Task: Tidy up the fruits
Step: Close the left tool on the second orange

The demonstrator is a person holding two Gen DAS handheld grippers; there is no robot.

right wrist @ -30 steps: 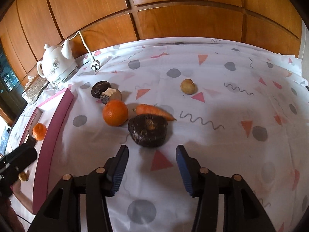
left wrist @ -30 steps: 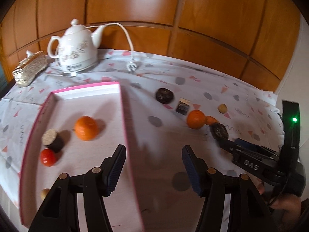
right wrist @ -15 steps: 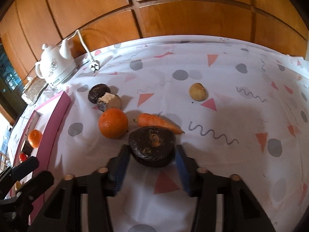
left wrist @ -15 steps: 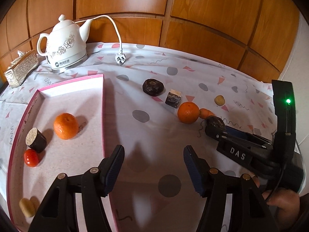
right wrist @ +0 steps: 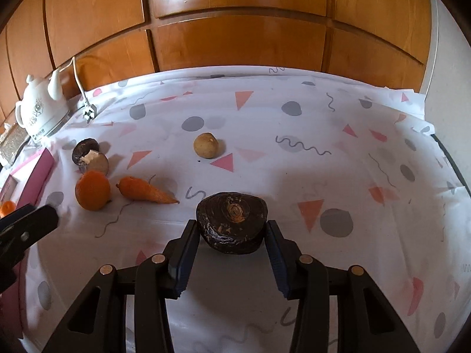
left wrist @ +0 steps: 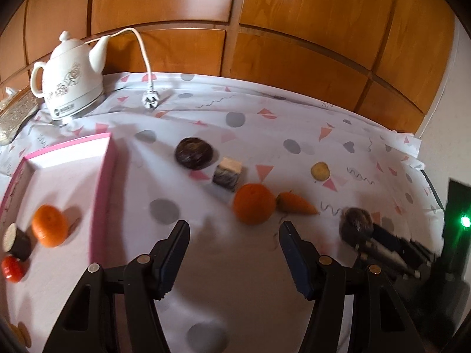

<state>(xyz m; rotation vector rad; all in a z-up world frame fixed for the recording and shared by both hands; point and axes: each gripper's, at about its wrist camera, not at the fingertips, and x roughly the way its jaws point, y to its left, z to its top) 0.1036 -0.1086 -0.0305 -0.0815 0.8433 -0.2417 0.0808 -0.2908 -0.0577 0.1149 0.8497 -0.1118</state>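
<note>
The right gripper holds a dark brown, flattish round fruit between its 2 blue pads, pressed against it on both sides, above the patterned tablecloth. The left gripper hangs with its jaws partly apart and nothing between them, over bare cloth just right of the pink tray.

Just beyond the left gripper lies an orange, with a carrot touching or nearly touching its right side. Behind the orange sits a small dark block with a pale top, and beyond that a second dark round fruit. A small tan ball-shaped fruit lies apart from the rest, further back on the cloth.

Inside the tray are a second orange, a dark stub with a pale cut face, a small red tomato-like fruit and, at the near edge, a small yellowish piece only partly in view.

At the far left corner stands a white kettle, its cord and plug lying on the cloth, with a gold-patterned box beside it. Wooden panelling backs the table.
</note>
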